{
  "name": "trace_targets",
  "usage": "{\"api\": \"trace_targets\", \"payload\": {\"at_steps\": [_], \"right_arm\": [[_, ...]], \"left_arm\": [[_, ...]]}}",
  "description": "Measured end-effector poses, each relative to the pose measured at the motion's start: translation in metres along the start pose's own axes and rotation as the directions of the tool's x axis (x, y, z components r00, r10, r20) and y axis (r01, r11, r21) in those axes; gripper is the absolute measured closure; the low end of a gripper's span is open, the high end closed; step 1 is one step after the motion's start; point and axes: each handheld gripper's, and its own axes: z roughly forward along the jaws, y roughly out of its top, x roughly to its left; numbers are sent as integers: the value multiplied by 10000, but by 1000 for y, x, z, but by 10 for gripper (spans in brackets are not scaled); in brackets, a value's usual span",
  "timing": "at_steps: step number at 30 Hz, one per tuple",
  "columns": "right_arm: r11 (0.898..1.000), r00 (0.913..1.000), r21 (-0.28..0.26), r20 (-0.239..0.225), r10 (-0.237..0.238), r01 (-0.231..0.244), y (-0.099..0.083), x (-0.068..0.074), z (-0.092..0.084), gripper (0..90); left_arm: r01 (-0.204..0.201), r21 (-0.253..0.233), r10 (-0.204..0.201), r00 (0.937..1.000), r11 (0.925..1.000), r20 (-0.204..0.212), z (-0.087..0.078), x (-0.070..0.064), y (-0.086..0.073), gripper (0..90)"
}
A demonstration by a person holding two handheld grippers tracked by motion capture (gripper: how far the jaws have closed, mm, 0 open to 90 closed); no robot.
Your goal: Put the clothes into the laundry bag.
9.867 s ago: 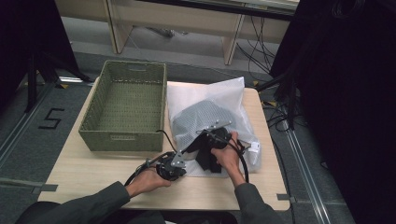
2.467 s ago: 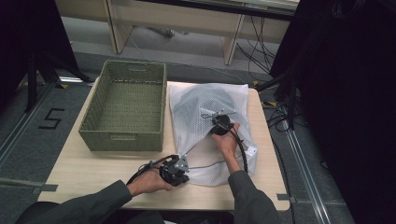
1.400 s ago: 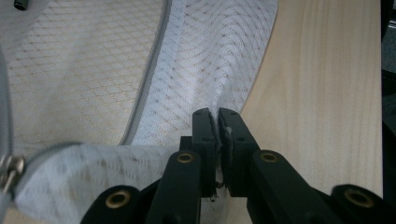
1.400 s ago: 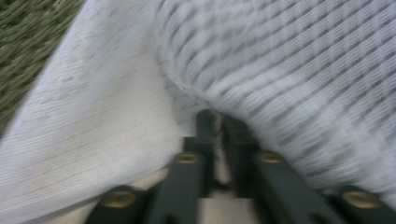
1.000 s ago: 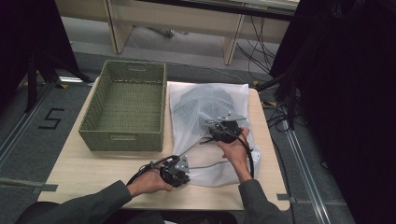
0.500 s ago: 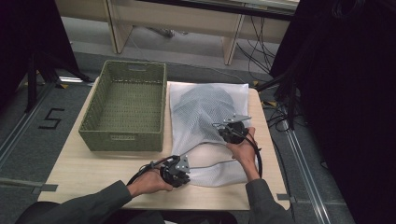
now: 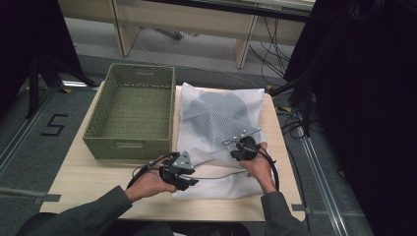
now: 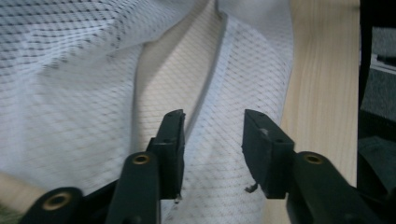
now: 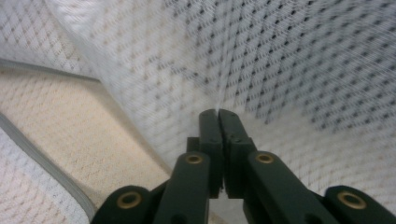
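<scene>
Starting at the left of my high view, the green woven basket (image 7: 132,114) sits on the wooden table (image 7: 88,179), its right wall just beside the white mesh laundry bag (image 7: 222,123). The bag lies flat on the right half of the table, and a dark garment (image 7: 216,105) shows through its mesh in the upper part. My left gripper (image 7: 189,176) is at the bag's near left corner; in the left gripper view (image 8: 212,140) its jaws stand about half apart, having just been opening, with the mesh and the grey zip seam (image 8: 205,88) lying under the gap and neither pad pressing on the cloth. The table's bare wood shows to the right of the bag in that view. Further right, my right gripper (image 7: 235,145) rests on the bag's lower right part, the hand behind it. In the right gripper view (image 9: 218,114) its jaws are closed together, pinching a fold of the mesh at their tips, and the cloth rises in a ridge from that pinch.
</scene>
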Motion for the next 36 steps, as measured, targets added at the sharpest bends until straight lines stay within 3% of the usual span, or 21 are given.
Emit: {"api": "trace_targets", "payload": {"at_steps": [1, 3, 6, 7, 8, 9, 11, 12, 16, 20, 22, 23, 25, 26, 29, 30, 31, 33, 34, 35, 36], "right_arm": [[9999, 10000, -106, 43, 58, -57, 0, -1, -2, 870], [9986, 9997, -531, 264, -1, 15, 2, -2, -6, 798], [9948, 9974, -869, 429, 573, -534, 3, -3, -14, 659], [9888, 9960, -1282, 364, 820, -767, 3, -3, -15, 622], [9804, 9962, -1912, 631, 606, -475, 3, -5, -16, 565], [9828, 9941, -1630, 507, 962, -868, 4, -2, -23, 536], [9595, 9946, -2719, 511, 902, -731, 5, -1, -29, 499], [9454, 9910, -3055, 320, 1298, -1139, 6, 3, -31, 489], [9322, 9946, -3483, -45, 1039, -989, 7, 12, -39, 461], [9380, 9969, -3378, -367, 698, -782, 4, 22, -39, 455], [9330, 9947, -3462, -643, 805, -979, 2, 26, -36, 445], [9397, 9939, -3276, -802, 760, -983, 2, 27, -37, 443], [9375, 9907, -3252, -940, 983, -1239, 0, 33, -36, 438], [9444, 9940, -3160, -867, 665, -908, 0, 32, -36, 434], [9436, 9949, -3204, -815, 601, -832, -3, 35, -36, 426], [9445, 9928, -3120, -910, 776, -1024, -5, 37, -36, 424], [9470, 9943, -3110, -912, 545, -805, -5, 35, -37, 421], [9449, 9915, -3100, -1061, 758, -1054, -8, 38, -39, 416], [9469, 9938, -3098, -936, 600, -863, -9, 36, -40, 415], [9452, 9900, -3021, -1030, 965, -1236, -11, 39, -42, 412], [9432, 9946, -3215, -856, 595, -841, -13, 35, -41, 410]], "left_arm": [[424, -453, -431, 9990, 9981, -144, -2, -1, 0, 538], [533, -561, -558, 9975, 9970, -441, -11, 1, -2, 458], [655, -609, -705, 9939, 9960, -853, -24, 2, -8, 387], [582, -665, -648, 9927, 9961, -1016, -29, 3, -11, 378], [515, -833, -608, 9916, 9952, -1143, -33, 3, -13, 372], [682, -1032, -809, 9890, 9923, -1235, -34, 3, -15, 368], [705, -901, -827, 9867, 9934, -1397, -42, 10, -23, 357], [784, -922, -917, 9844, 9926, -1501, -44, 11, -26, 353], [1182, -1085, -1354, 9764, 9870, -1680, -53, 15, -33, 338], [1256, -1202, -1451, 9746, 9848, -1704, -60, 17, -38, 298], [1385, -1286, -1594, 9724, 9820, -1703, -63, 18, -41, 276], [1386, -1293, -1601, 9716, 9819, -1743, -65, 19, -43, 266], [1489, -1389, -1730, 9680, 9791, -1820, -69, 21, -46, 253], [1492, -1399, -1743, 9663, 9789, -1893, -71, 22, -48, 249], [1750, -1538, -2025, 9613, 9725, -1868, -75, 23, -52, 236], [1643, -1500, -1922, 9616, 9749, -1961, -77, 24, -53, 236], [1831, -1684, -2145, 9575, 9686, -1928, -77, 24, -54, 235], [1796, -1554, -2076, 9598, 9714, -1888, -80, 25, -56, 227], [1935, -1626, -2238, 9548, 9675, -1954, -81, 25, -57, 221], [1921, -1736, -2250, 9546, 9659, -1951, -81, 25, -57, 220], [1927, -1586, -2221, 9551, 9684, -1961, -83, 26, -58, 214]]}}
